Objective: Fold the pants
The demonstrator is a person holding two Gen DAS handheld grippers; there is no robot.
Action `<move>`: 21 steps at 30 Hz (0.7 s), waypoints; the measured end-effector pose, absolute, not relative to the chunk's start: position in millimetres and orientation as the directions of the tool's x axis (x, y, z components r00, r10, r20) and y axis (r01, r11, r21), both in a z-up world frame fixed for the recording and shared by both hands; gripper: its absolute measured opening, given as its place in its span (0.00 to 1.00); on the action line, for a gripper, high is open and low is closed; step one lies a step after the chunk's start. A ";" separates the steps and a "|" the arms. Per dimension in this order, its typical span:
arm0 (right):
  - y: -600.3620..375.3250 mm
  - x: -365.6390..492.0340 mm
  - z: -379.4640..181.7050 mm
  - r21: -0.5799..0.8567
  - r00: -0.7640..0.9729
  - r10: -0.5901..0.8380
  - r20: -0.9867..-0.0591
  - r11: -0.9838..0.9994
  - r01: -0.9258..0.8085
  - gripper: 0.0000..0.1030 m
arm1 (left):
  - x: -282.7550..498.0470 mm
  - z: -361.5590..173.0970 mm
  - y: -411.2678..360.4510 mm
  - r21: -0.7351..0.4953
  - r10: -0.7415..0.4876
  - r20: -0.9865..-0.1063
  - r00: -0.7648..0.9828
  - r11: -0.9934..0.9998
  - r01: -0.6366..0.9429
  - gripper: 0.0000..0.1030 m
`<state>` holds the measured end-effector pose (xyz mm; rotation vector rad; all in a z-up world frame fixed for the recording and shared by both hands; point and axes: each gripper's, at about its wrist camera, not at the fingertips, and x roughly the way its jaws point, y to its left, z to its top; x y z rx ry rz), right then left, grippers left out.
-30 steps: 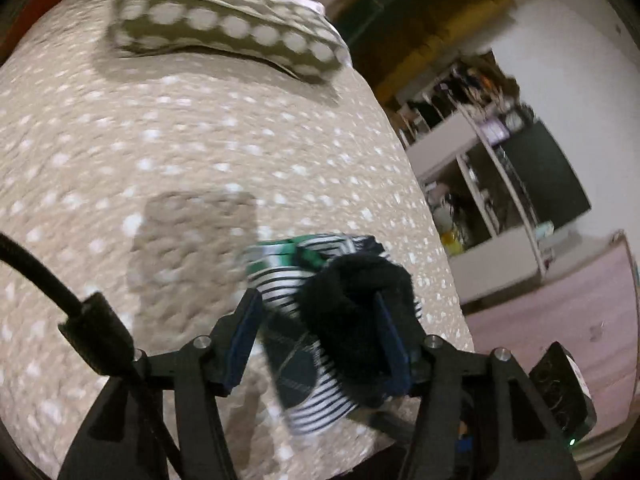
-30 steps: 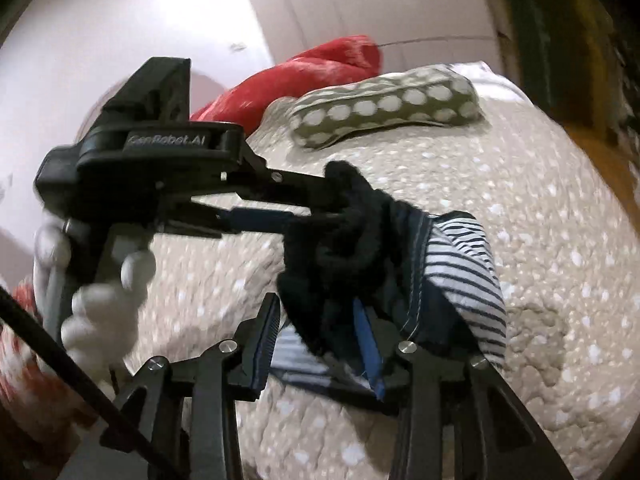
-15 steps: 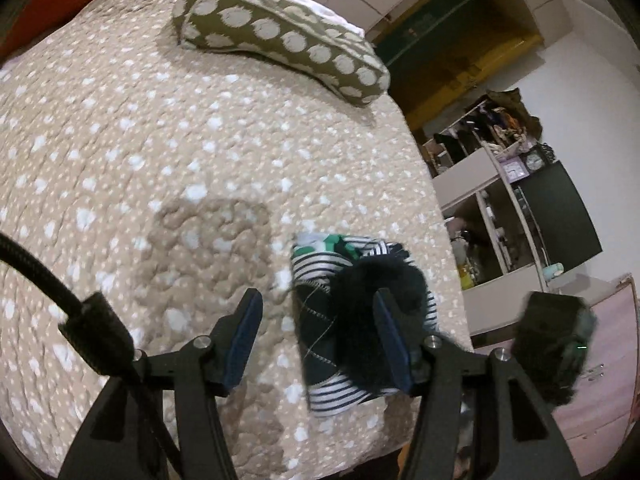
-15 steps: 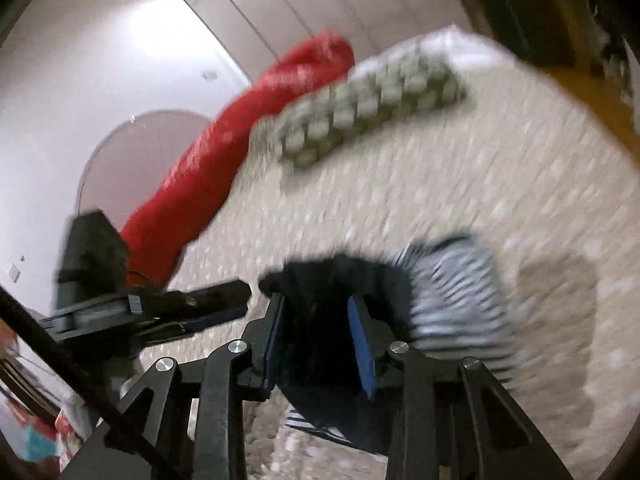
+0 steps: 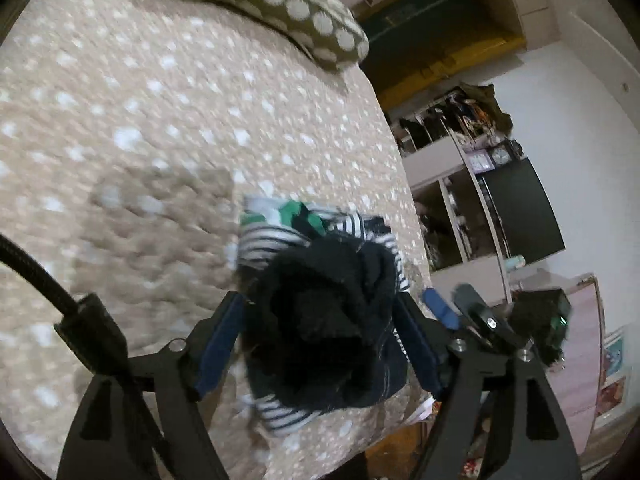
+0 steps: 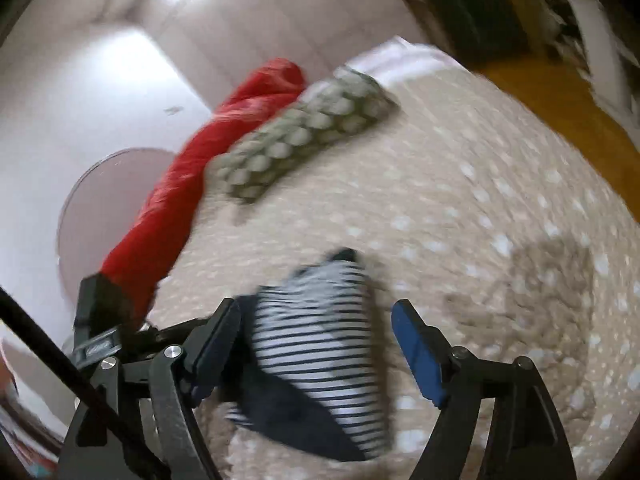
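The folded pants [image 5: 332, 320] (dark fabric over a black-and-white striped layer) lie near the right edge of the spotted bedspread [image 5: 140, 120]. The left gripper [image 5: 320, 320] stands wide around the bundle, the right gripper [image 6: 316, 344] spread wide above it

Right gripper [image 6: 316, 344]: was clamped on the dark pants a second ago; jaws now spread, nothing between them.
Pants [image 5: 328, 320]: bundle now fills the left gripper [image 5: 320, 340] at lower centre.
Striped clothes [image 6: 320, 344]: uncovered.
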<state>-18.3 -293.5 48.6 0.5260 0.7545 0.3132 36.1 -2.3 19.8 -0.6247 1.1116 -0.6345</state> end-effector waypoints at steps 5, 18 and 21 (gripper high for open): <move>-285.1 14.5 6.7 0.621 0.613 0.516 -0.598 0.782 -0.052 0.79 | 34.6 14.3 -35.3 -0.683 -0.709 -0.650 0.274 0.703 0.197 0.78; -257.2 50.4 46.1 0.710 0.616 0.621 -0.485 0.691 -0.137 0.20 | 74.3 69.2 -25.3 -0.589 -0.618 -0.700 0.359 0.783 0.199 0.29; -259.3 65.1 56.5 0.680 0.638 0.586 -0.499 0.722 -0.131 0.20 | 92.3 63.4 -27.8 -0.554 -0.572 -0.729 0.377 0.816 0.165 0.34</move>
